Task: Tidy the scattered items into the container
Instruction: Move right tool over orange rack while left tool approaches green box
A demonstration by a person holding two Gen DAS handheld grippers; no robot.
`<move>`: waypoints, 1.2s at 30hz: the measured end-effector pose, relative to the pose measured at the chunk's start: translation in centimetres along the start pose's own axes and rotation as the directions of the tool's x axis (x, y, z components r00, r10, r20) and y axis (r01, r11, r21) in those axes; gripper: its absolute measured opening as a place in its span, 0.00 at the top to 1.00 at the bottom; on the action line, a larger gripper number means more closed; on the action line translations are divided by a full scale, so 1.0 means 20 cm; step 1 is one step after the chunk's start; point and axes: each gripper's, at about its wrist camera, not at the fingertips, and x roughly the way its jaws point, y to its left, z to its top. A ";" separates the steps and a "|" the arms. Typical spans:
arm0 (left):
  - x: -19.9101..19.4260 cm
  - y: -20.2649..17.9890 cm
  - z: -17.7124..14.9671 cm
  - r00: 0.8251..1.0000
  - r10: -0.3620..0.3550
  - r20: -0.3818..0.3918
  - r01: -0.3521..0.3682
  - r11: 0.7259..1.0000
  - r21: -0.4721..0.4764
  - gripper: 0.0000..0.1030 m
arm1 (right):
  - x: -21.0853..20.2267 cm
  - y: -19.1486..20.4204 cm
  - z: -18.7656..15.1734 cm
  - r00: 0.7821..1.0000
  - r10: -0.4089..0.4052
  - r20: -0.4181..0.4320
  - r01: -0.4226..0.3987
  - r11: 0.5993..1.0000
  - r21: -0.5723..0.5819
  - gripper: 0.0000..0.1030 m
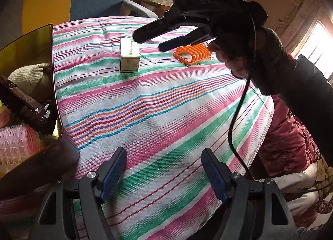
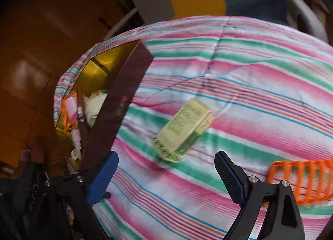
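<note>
A small pale-green carton [image 1: 129,55] lies on the striped cloth, and an orange slotted plastic rack [image 1: 192,53] lies to its right. In the left wrist view my right gripper [image 1: 148,41] hovers open just above and between them, held by a hand in a dark sleeve. From the right wrist the carton [image 2: 183,128] sits ahead of my open right gripper [image 2: 166,169] and the orange rack [image 2: 301,179] is at the right. My left gripper [image 1: 164,163] is open and empty over bare cloth. The dark box with a gold lining [image 1: 41,52] stands at the left.
Inside the box [image 2: 124,94] lie a pink hair roller [image 1: 14,146], a dark comb-like piece [image 1: 25,106] and a knitted beige item [image 1: 31,75]. The striped table [image 1: 166,115] drops off at the right, where a person in red sits. Chairs stand behind.
</note>
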 end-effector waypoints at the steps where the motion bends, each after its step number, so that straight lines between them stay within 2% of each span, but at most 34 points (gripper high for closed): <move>1: 0.00 0.00 0.00 1.000 0.005 -0.001 -0.005 1.000 0.001 0.27 | -0.03 -0.05 0.02 0.997 -0.072 0.016 0.071 0.997 0.017 0.08; 4: 0.01 -0.02 0.00 1.000 0.017 -0.003 -0.017 1.000 0.001 0.26 | -0.06 -0.26 0.09 0.964 -0.266 -0.020 0.267 0.961 0.074 0.08; 9: 0.01 -0.03 0.00 1.000 0.028 -0.004 -0.028 1.000 0.007 0.26 | -0.06 -0.35 0.00 0.938 -0.323 -0.130 0.330 0.943 0.036 0.08; 15: 0.01 -0.05 -0.01 0.999 0.043 -0.003 -0.043 0.999 0.013 0.26 | -0.07 -0.44 -0.11 0.888 -0.384 -0.251 0.393 0.919 -0.016 0.07; 20: 0.03 -0.04 0.02 0.999 0.048 -0.012 -0.048 0.999 0.003 0.26 | -0.18 -0.36 -0.36 0.919 -0.321 -0.229 0.325 0.945 -0.020 0.06; 21: 0.03 -0.03 0.02 0.999 0.046 -0.016 -0.046 0.999 -0.007 0.26 | -0.21 -0.34 -0.41 0.931 -0.290 -0.221 0.297 0.955 -0.002 0.06; 25: -0.01 -0.03 0.07 0.999 0.045 -0.004 -0.046 0.998 -0.033 0.26 | -0.40 -0.33 -0.58 0.966 -0.246 -0.075 0.254 0.958 0.131 0.07; 27: -0.03 -0.06 0.13 0.997 0.078 0.022 -0.078 0.997 -0.021 0.26 | -0.51 -0.37 -0.67 0.969 -0.248 0.018 0.237 0.944 0.231 0.07; 30: -0.06 -0.08 0.25 0.995 0.094 0.046 -0.093 0.995 -0.024 0.26 | -0.62 -0.36 -0.80 0.954 -0.262 0.147 0.193 0.909 0.369 0.07; 36: -0.05 -0.09 0.49 0.986 0.163 0.042 -0.163 0.987 0.002 0.26 | -0.73 -0.24 -1.01 0.881 -0.354 0.314 0.156 0.844 0.514 0.07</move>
